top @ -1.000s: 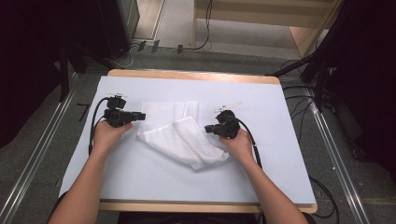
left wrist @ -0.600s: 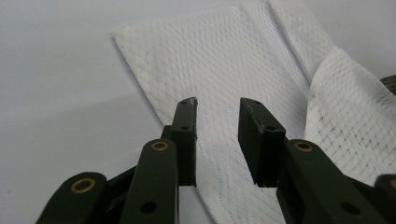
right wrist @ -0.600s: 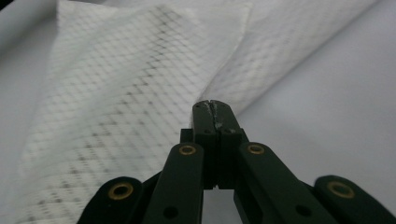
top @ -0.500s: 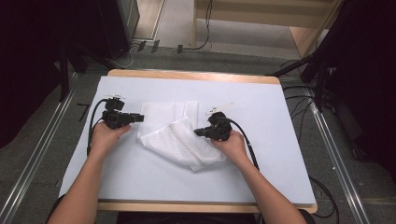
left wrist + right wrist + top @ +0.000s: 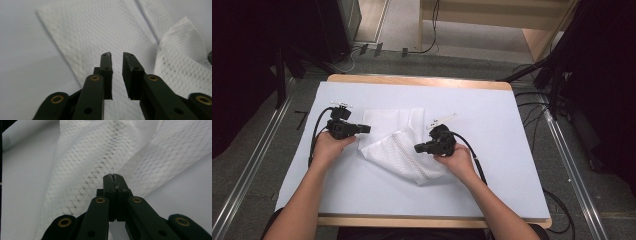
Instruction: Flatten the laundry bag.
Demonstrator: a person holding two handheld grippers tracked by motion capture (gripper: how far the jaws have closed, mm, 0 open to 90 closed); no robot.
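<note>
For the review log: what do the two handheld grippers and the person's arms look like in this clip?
Both the left gripper and the right gripper are matte black, each with two flat jaws on linkage arms pinned with brass-coloured rivets. A black cable loops from the left one and another black cable trails from the right. The forearms are bare, with no sleeves or gloves.

White waffle-textured cloth (image 5: 399, 142), thin, partly see-through, dotted grid weave. Lies crumpled mid white table mat (image 5: 507, 165), slightly left of centre. Far part flat, folded in panels with a straight crease; near part pulled up and folded diagonally over itself, ending in a point towards the mat's near edge. Faint seam line along the diagonal flap.
</note>
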